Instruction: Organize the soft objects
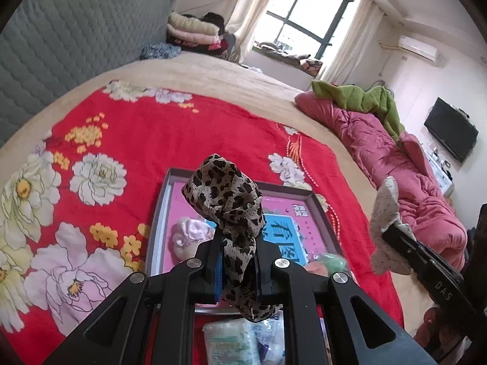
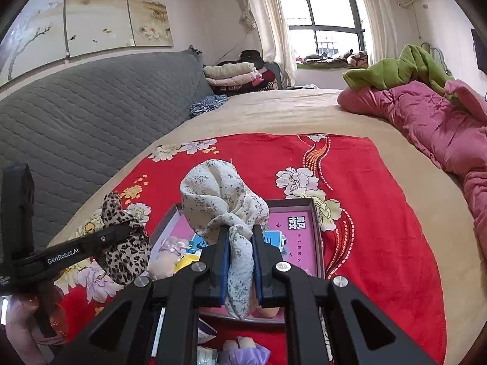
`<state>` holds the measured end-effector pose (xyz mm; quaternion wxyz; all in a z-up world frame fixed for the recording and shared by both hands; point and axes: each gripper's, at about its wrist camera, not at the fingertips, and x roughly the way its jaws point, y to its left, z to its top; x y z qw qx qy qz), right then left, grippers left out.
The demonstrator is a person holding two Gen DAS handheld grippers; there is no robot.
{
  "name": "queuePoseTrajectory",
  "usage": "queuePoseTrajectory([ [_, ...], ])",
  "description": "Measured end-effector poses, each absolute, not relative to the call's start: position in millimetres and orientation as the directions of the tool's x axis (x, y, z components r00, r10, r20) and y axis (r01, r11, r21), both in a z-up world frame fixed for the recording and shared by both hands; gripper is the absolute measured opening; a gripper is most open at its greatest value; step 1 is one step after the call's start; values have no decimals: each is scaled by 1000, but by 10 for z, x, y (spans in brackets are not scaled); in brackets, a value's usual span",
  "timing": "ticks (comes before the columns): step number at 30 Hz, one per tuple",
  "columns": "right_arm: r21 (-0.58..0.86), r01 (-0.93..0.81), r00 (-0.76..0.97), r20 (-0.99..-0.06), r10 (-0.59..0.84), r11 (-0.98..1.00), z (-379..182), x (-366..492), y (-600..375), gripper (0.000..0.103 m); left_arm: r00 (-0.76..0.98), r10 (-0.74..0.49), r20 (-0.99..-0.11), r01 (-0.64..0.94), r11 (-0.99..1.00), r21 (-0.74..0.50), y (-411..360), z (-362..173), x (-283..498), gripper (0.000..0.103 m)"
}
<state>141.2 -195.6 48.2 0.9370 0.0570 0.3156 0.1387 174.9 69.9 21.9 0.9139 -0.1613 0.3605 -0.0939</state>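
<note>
Both hands are mid-carry, each bringing a knotted scarf over the shallow box (image 1: pixel 316 196) that lies on the red floral blanket (image 1: pixel 146 127) spread on the bed. The left tongs (image 1: pixel 236 237) are clenched on the tail of a leopard-print scarf (image 1: pixel 225 200), its bundled knot standing up beyond the tips. The right tongs (image 2: pixel 240 243) grip a pale flowered scarf (image 2: pixel 219 194) the same way, by the narrow neck below its knot. Seen from the left wrist, the right tongs and their scarf hang at about 3 o'clock of the leopard bundle, well clear of it; from the right wrist the leopard scarf sits at about 9 o'clock. The box already holds a pink satin bundle (image 1: pixel 191 231) in its left part, over a pink printed lining. So the step in hand looks like delivery into the box. The next move would call for lowering each bundle to a free patch of the lining, probably the far and right portions, clear of the satin piece. Each tong should let go only once its scarf rests there, so neither knot rolls over the rim.
</note>
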Motion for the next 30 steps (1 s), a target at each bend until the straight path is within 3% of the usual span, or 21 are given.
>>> queuePoseTrajectory([
  [13,191,-243,738,-600,310,951,322,1570,-1715,13,687,-196,-700,-14,959,-282,965,-117,1911,15],
  [30,199,-252,706,-631,321,947,133,1613,-1583,13,636,-214,-741,1,961,-277,884,-427,1981,15],
])
